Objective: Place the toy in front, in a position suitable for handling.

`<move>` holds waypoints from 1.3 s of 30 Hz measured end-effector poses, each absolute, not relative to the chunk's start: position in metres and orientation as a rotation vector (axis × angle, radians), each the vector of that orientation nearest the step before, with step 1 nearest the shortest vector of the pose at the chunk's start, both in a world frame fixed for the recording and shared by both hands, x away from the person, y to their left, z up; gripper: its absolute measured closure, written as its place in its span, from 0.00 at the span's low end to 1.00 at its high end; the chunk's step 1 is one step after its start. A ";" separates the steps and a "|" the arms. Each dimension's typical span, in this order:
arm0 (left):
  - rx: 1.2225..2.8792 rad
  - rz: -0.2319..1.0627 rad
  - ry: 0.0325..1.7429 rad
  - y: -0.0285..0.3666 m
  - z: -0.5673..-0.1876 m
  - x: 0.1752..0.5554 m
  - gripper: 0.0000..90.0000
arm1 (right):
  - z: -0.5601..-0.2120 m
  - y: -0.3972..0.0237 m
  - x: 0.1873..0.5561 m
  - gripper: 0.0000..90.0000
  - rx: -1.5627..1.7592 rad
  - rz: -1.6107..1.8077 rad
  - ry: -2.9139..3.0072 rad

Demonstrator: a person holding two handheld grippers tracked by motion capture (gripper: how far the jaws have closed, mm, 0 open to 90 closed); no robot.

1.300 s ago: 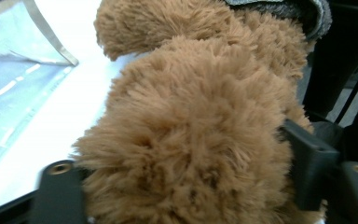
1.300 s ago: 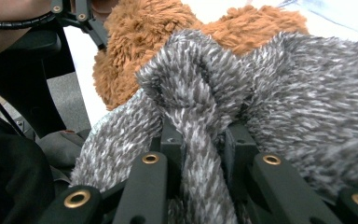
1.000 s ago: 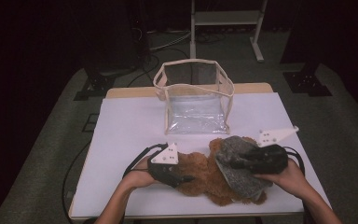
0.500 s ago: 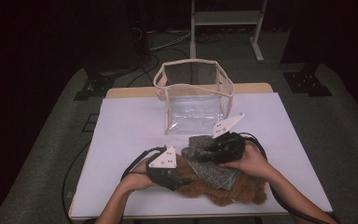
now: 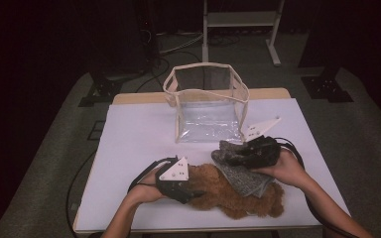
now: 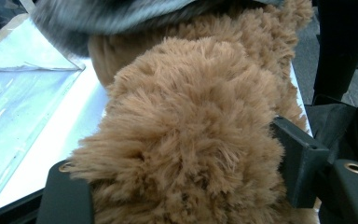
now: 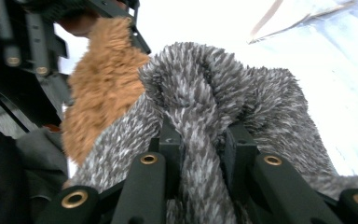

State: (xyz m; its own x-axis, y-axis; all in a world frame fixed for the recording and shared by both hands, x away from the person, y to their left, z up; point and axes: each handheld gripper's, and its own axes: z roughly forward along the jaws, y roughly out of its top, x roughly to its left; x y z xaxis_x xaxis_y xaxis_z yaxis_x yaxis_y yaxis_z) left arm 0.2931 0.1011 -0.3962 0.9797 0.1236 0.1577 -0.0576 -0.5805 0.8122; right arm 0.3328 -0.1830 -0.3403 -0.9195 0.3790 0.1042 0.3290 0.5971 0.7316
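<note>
Grey fleece (image 7: 205, 107) pinched between fingers (image 7: 170, 154)

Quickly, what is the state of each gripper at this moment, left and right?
Left gripper: jaws around the brown plush toy, holding it, and they have just been opening slightly.
Right gripper: shut on the grey fuzzy cloth.
</note>
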 end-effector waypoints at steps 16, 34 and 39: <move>2.171 0.245 0.063 0.101 -0.397 0.294 0.34 | -0.339 -0.224 0.316 0.81 0.695 1.330 2.693; 2.165 0.233 0.074 0.103 -0.399 0.296 0.35 | -0.352 -0.262 0.309 0.81 0.842 1.398 2.622; 2.169 0.238 0.084 0.102 -0.399 0.295 0.35 | -0.355 -0.220 0.303 0.81 0.620 1.282 2.715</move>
